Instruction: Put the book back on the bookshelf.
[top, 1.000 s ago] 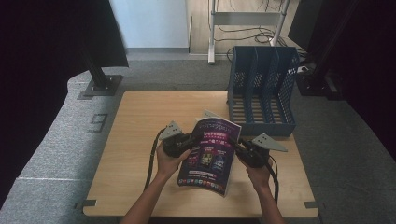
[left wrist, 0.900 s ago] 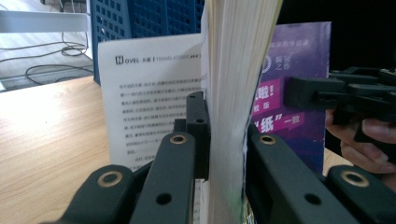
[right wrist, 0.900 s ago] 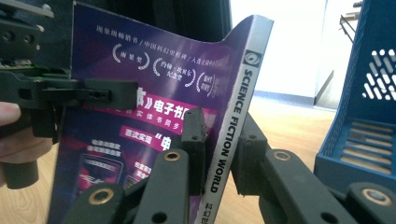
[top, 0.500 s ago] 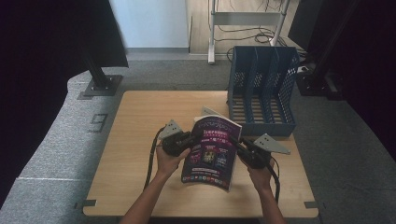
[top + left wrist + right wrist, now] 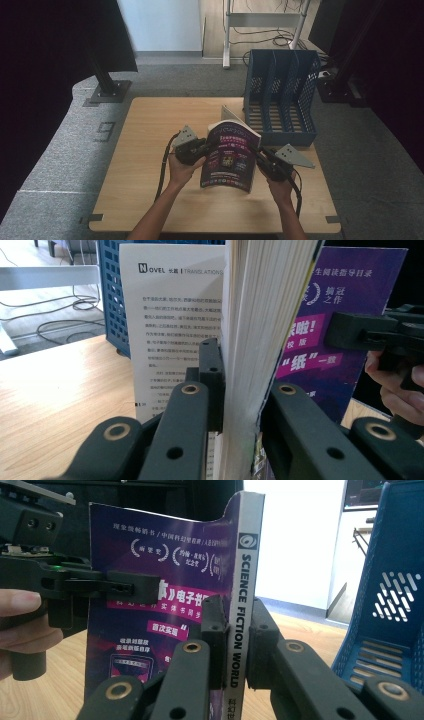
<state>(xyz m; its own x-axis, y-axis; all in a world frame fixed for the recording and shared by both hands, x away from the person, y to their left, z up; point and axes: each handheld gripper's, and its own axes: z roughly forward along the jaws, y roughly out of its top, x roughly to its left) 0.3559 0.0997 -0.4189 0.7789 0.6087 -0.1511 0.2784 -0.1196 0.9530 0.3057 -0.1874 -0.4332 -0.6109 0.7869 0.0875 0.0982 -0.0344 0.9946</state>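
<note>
A thick purple-covered magazine (image 5: 230,157) is held upright above the wooden table (image 5: 150,125) between both grippers. My left gripper (image 5: 207,148) is shut on its fore-edge; in the left gripper view the jaws (image 5: 240,385) press on the stack of pages (image 5: 260,305). One white printed leaf (image 5: 170,315) stands loose outside the left jaw. My right gripper (image 5: 257,159) is shut on the spine (image 5: 246,560), which reads "SCIENCE FICTION WORLD". Its jaws (image 5: 235,625) have just been closing on that spine. The left gripper (image 5: 115,587) also shows across the cover in the right gripper view.
A blue mesh file rack (image 5: 280,95) with upright dividers stands at the table's far right, just behind the magazine. The rack's wall (image 5: 395,595) is close on the right in the right gripper view. Bare tabletop lies to the left. Grey carpet surrounds the table.
The magazine's lower edge sits slightly higher than before. Both hands stay roughly where they were.
</note>
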